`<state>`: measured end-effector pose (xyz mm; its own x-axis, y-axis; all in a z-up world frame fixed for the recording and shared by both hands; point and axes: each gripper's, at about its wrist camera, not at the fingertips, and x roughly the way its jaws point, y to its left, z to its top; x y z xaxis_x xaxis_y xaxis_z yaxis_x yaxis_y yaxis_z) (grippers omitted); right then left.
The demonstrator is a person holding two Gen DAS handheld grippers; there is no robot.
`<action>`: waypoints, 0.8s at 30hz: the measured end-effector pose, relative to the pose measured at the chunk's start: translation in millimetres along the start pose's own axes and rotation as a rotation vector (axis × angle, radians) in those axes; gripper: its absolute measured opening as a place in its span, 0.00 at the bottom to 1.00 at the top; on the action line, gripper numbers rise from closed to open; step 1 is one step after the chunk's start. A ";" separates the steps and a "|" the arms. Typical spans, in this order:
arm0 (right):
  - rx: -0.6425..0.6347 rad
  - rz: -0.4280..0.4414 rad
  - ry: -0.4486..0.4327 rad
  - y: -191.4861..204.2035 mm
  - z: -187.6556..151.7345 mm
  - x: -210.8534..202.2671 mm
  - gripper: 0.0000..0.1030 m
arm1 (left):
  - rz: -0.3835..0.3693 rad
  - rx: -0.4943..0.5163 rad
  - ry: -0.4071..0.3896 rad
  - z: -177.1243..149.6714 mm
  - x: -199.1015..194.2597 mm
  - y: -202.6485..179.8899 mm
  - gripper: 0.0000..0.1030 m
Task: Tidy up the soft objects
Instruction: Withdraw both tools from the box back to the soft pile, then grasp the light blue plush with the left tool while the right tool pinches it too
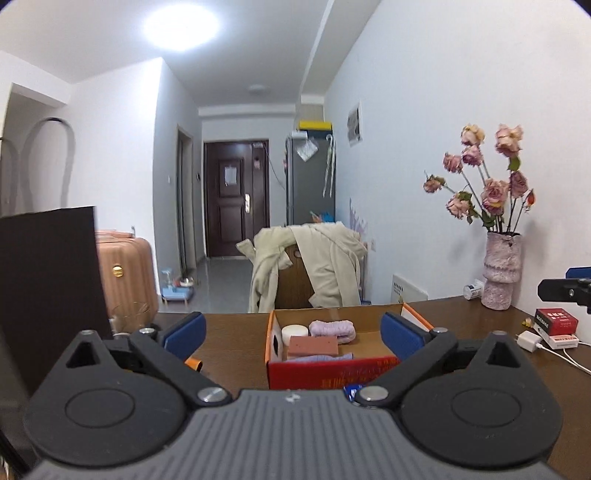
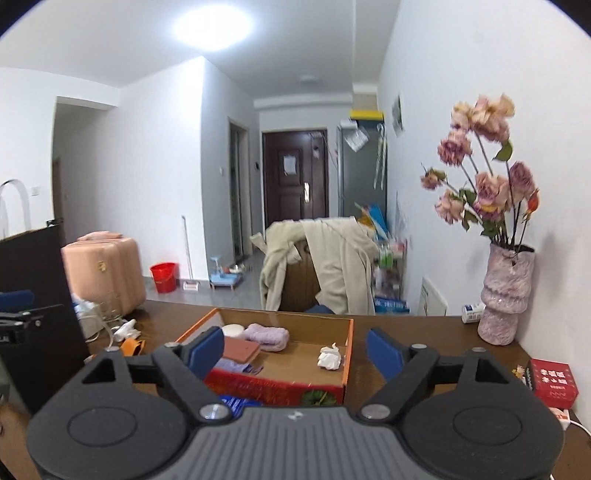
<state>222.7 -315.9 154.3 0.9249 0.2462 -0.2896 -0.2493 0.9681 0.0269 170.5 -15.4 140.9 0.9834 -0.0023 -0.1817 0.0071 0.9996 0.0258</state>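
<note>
Both grippers — left gripper and right gripper — hover with jaws spread wide and empty above the cardboard box on the table, where a lilac towel lies inside.

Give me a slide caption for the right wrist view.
Open right gripper, nothing between its jaws, faces a cardboard box holding soft items.

A blown-out ceiling light floods both fisheye views with bright, cool light; walls bow and corners go black at the edges; the dried roses blur slightly in the right wrist view; the tabletop shows soft sheen.
</note>
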 end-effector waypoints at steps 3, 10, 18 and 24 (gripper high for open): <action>-0.016 0.033 -0.065 16.0 -28.6 -38.1 0.90 | -0.011 0.016 -0.022 -24.6 -35.3 -3.7 1.00; 0.011 0.026 -0.046 38.8 -98.2 -84.3 0.97 | -0.015 0.025 0.070 -72.8 -68.3 -3.4 1.00; 0.022 0.030 0.044 45.0 -123.2 -70.8 0.97 | -0.027 0.004 0.113 -82.4 -53.9 2.8 1.00; 0.020 0.034 0.105 43.8 -127.2 -45.1 0.94 | -0.048 0.001 0.172 -89.1 -28.3 0.0 1.00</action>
<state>133.6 -290.5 46.9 0.8805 0.2736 -0.3871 -0.2731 0.9603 0.0575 126.5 -13.0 58.5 0.9362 -0.0455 -0.3486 0.0535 0.9985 0.0135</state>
